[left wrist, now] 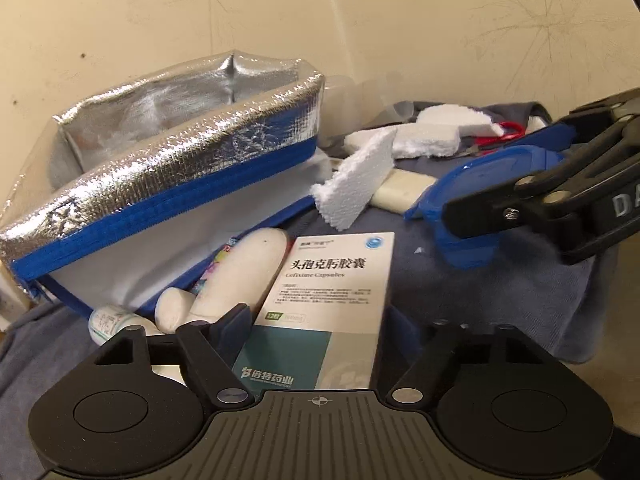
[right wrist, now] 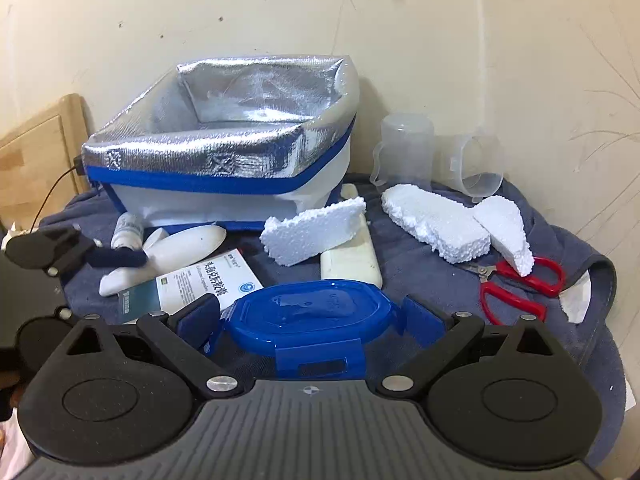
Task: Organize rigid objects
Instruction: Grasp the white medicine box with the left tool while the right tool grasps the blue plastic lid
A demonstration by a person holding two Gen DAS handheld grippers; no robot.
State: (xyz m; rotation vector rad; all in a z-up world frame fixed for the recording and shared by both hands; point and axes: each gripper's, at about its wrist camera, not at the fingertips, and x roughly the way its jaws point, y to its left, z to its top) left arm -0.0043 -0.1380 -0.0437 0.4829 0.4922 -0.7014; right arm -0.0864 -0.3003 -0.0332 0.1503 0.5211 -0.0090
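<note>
**Both Tools Positioned Over Items on the Cloth-Covered Bench**

The left tool (left wrist: 320, 320) is standing wide, its jaws straddling the medicine box (left wrist: 320, 300) without visibly pressing on it. The box is lying flat on the blue cloth (right wrist: 420, 264), printed face up. Just left of the box, a white bottle (left wrist: 244, 268) is lying on its side, with a small labelled vial (left wrist: 106, 320) beyond it.

The right tool (right wrist: 312, 316) is standing wide around the blue plastic lid (right wrist: 308, 312); its pads are sitting beside the lid's two ends, and contact cannot be confirmed.

Behind both tools, the silver insulated bag (right wrist: 224, 148) with blue trim is standing open against the wall. In front of the bag, a foam block (right wrist: 312, 232) is leaning on a cream bar (right wrist: 352, 264). To the right, two more foam pieces (right wrist: 436, 224) are lying near the red-handled scissors (right wrist: 516, 284), one piece resting on the handles. Two clear measuring cups (right wrist: 404, 152) are sitting at the rear, one upright, one tipped over.
</note>
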